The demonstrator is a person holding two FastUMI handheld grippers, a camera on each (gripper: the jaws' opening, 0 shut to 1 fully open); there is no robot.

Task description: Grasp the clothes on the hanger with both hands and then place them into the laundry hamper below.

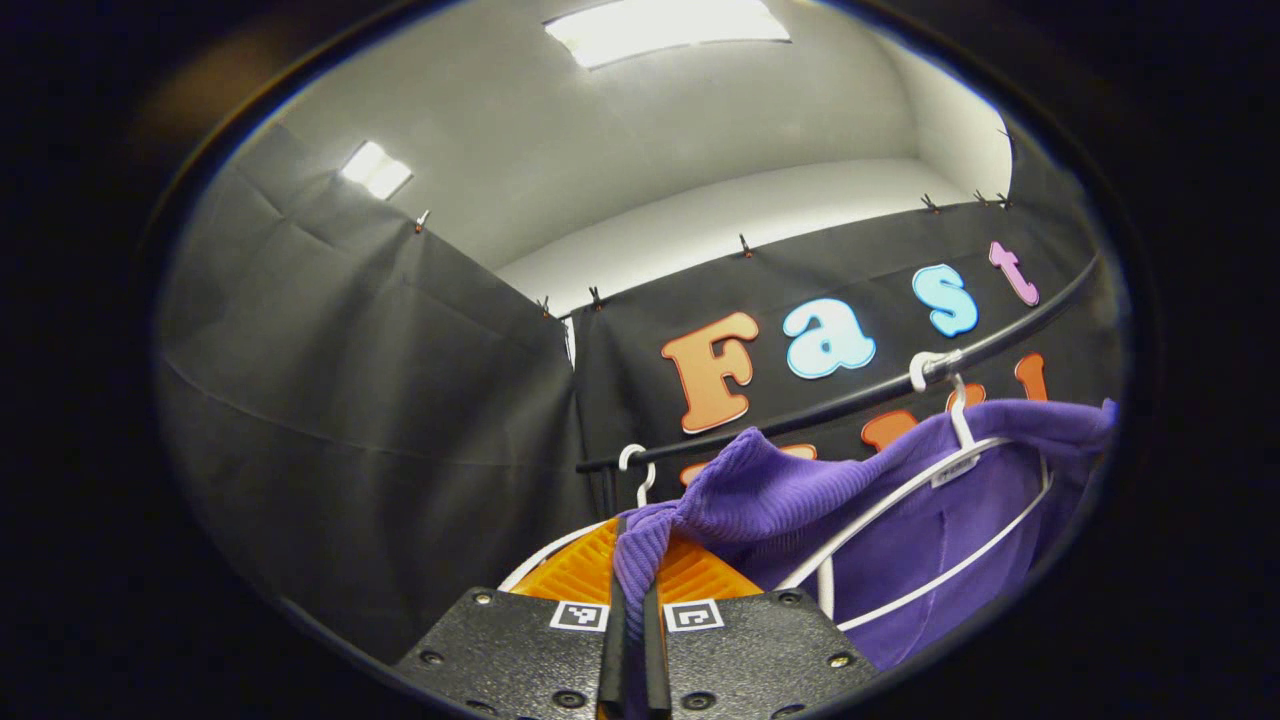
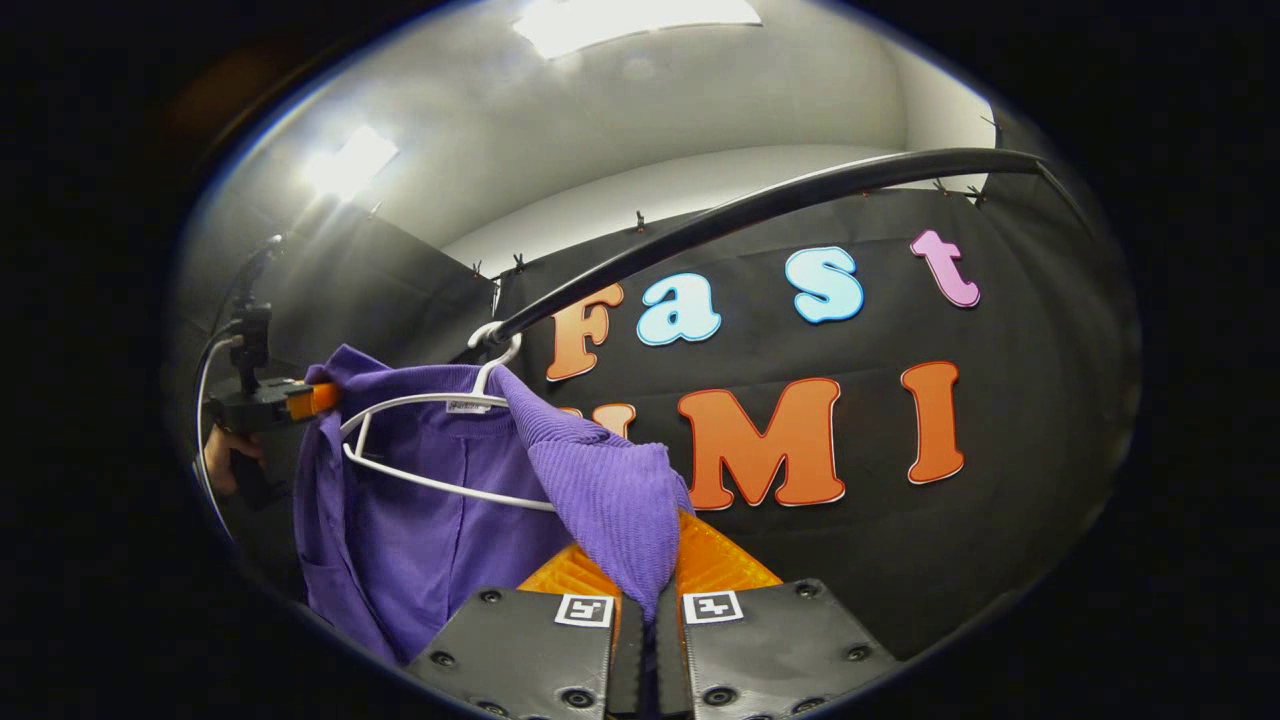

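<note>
Both jaws clamped on purple garment (image 1: 800, 480); grasp done. Garment draped on hanger (image 2: 430, 405); removal, hamper drop pending.

No legible text, small label on white hanger (image 2: 440, 405) too blurred

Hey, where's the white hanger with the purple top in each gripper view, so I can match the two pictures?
Left gripper view: the white hanger sits at lower right, hooked on the black rail, the purple top draped over it.
Right gripper view: the hanger sits at centre left, under the rail, inside the top.
Shared landmark: the black rail carrying the hanger's hook.
</note>
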